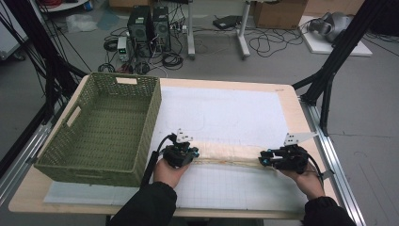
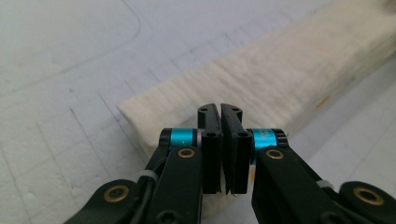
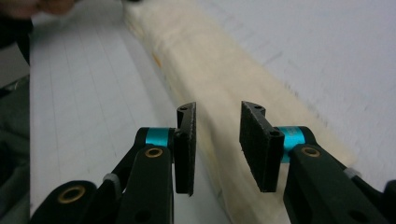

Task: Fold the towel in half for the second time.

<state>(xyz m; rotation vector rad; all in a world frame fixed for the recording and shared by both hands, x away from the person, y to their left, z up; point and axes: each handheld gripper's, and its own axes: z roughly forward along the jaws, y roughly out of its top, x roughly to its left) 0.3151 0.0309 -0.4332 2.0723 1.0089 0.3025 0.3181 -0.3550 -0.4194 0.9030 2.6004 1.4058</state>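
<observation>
left gripper (image 2: 220, 114) shut | right gripper (image 3: 218, 112) open | folded cloth (image 1: 226, 153) between

Green wicker basket (image 1: 101, 129) on table's (image 1: 289, 101) left; computer towers (image 1: 149, 28), probably, on floor.

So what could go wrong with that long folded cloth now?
The left hand-held gripper is shut at one end of the cloth, but whether it pinches any fabric is hard to tell, so that end may slip free. The right hand-held gripper stands open over the other end; a lift now might raise only one side and let the folds fall open. The basket wall sits close and could snag it.
</observation>
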